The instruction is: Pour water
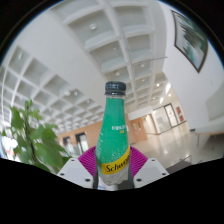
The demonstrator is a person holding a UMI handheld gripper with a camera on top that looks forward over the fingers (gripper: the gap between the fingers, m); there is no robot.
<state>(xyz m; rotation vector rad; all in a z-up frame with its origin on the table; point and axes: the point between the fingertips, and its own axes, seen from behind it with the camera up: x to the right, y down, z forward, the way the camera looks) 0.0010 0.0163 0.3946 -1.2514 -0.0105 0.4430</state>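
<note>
Currently the gripper (116, 168) has its two fingers closed on the lower body of a green bottle (116, 130), the purple pads (90, 163) pressing it at either side beside the yellow label. It stands upright between the fingers, dark cap on, raised before a coffered ceiling (100, 40), a leafy plant (35, 140) off to one side. Judged glass, so rigid, smooth, breakable and fairly heavy if full. The hold sits low; tipping may let it slip.
</note>
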